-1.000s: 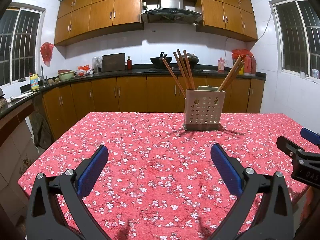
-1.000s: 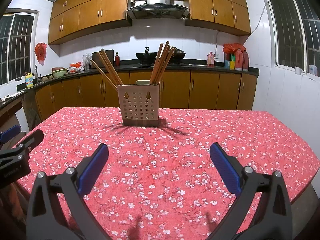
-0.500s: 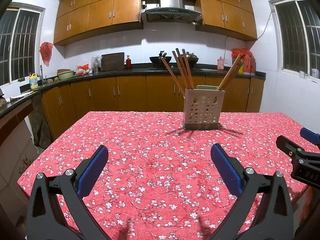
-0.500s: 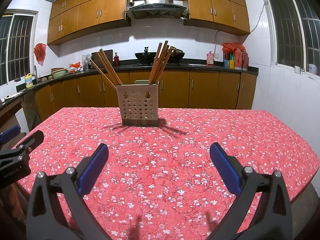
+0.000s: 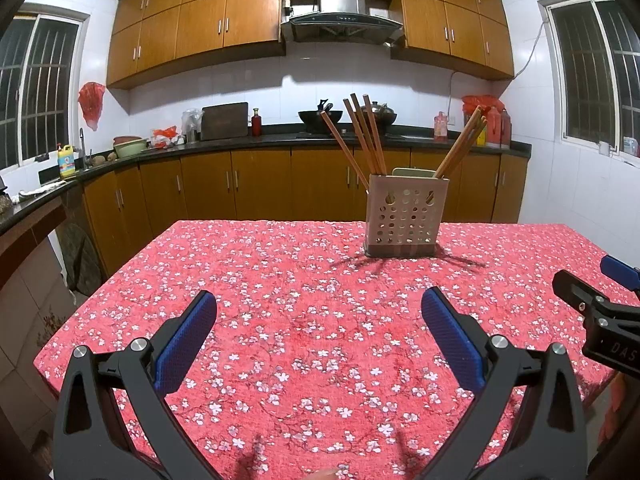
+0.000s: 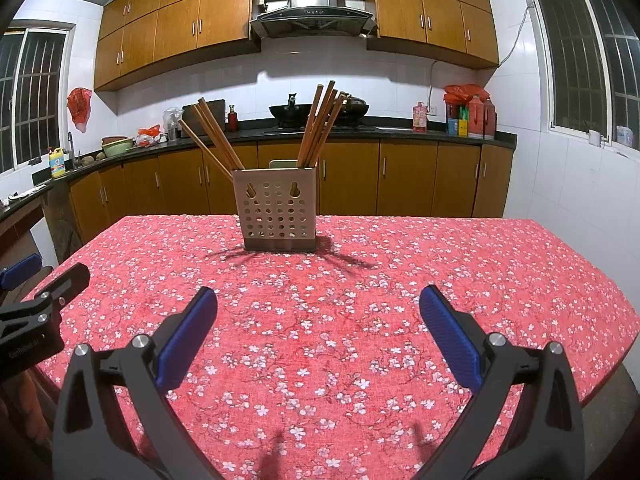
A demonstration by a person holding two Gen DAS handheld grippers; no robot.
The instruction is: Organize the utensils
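**Desk:** Table (image 6: pixel 500 264) first: a red floral cloth covers it, and apart from one item its surface looks bare in both views. What stands on it?

**Photographer:** Utensil holder (image 6: pixel 278 210), a perforated beige box, upright toward the far middle of the table, well apart from both tools. Chopsticks (image 6: pixel 320 124) fan out of it in two bundles, one leaning left, one leaning right. No loose utensils show on the cloth.

**Desk:** And the tools?

**Photographer:** Left gripper (image 5: pixel 318 320) hovers low over the near edge, jaws spread wide, nothing between the blue pads (image 5: pixel 186 344). Right gripper (image 6: pixel 318 316) sits level beside it, equally wide and empty. Each appears at the rim of the other's view.

**Desk:** Where does that put the job?

**Photographer:** My reading: either at its very start or essentially finished, since every stick visible is already in the holder. If a stick is to be moved, the sensible approach is to come in from the side of one bundle, narrow the jaws before arriving, and close on a single shaft above the rim.

**Desk:** Risks?

**Photographer:** The holder looks light; a sideways pull could tip it. Steadying it with the other gripper seems wise.
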